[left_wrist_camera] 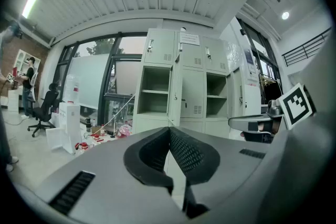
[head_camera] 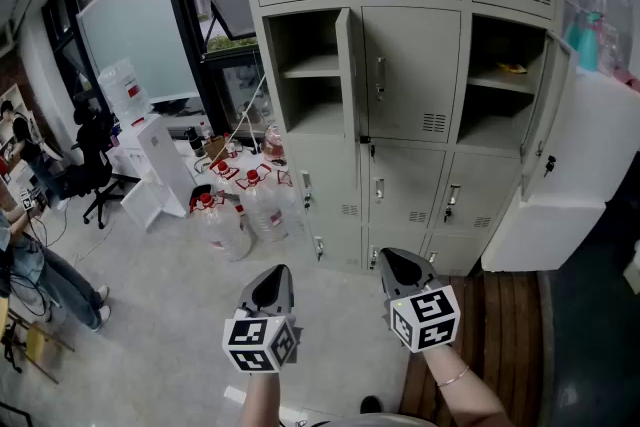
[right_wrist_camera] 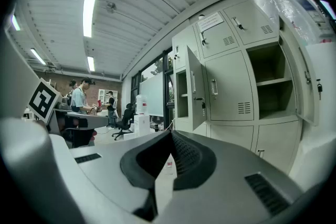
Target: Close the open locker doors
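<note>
A bank of grey lockers [head_camera: 410,75] stands ahead. Two middle-row doors hang open: the left door [head_camera: 346,75] swings out edge-on beside its shelved compartment [head_camera: 305,75], and the right door [head_camera: 547,115] stands out from a compartment [head_camera: 500,85] with something yellow on its shelf. My left gripper [head_camera: 277,272] and right gripper [head_camera: 392,258] float side by side well short of the lockers, both shut and empty. In the left gripper view the fingertips meet at the left gripper [left_wrist_camera: 169,129]; in the right gripper view they meet at the right gripper [right_wrist_camera: 170,134], with the left door [right_wrist_camera: 195,93] beyond.
Several water jugs [head_camera: 240,210] crowd the floor left of the lockers. A white box [head_camera: 165,165] and an office chair [head_camera: 95,165] stand further left, near a person [head_camera: 45,280]. A white cabinet [head_camera: 575,175] sits against the right door. Wooden slats [head_camera: 505,335] lie underfoot at right.
</note>
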`<action>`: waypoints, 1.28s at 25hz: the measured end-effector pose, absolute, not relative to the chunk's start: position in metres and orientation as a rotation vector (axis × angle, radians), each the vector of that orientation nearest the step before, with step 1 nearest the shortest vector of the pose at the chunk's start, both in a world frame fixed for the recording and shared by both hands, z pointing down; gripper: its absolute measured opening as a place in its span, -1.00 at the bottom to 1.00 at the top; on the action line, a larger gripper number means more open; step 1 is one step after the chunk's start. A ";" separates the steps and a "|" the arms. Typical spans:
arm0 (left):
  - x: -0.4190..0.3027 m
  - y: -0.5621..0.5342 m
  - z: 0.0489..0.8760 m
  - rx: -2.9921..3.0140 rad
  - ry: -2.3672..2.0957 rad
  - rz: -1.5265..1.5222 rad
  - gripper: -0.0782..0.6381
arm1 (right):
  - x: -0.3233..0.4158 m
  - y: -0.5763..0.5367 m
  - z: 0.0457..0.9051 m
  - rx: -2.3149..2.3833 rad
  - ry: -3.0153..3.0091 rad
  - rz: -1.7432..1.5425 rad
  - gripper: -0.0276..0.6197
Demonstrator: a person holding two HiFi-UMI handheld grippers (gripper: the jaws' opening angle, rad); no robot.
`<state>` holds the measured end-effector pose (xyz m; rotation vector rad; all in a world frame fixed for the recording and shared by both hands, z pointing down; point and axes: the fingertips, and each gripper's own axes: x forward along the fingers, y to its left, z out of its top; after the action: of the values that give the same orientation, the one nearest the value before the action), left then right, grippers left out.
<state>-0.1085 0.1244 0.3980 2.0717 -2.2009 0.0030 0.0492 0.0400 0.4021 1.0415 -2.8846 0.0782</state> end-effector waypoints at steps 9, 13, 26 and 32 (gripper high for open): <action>-0.100 0.105 0.398 2.049 -2.226 0.016 -0.73 | 0.051 0.015 0.390 0.994 -2.969 0.073 -0.91; -0.104 0.100 0.396 2.031 -2.246 0.020 -0.73 | 0.044 -0.007 0.381 1.007 -2.973 0.049 -0.77; -0.163 0.034 0.412 2.014 -2.227 0.012 -0.73 | -0.017 -0.091 0.394 1.035 -2.922 0.078 -0.64; -0.211 -0.023 0.415 2.031 -2.190 -0.007 -0.73 | -0.054 -0.145 0.396 1.093 -2.874 0.055 -0.63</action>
<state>-0.2115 -0.0227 0.4152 2.0314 -2.1904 -0.0073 -0.0543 -0.1455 0.3964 1.0928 -2.8736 0.0554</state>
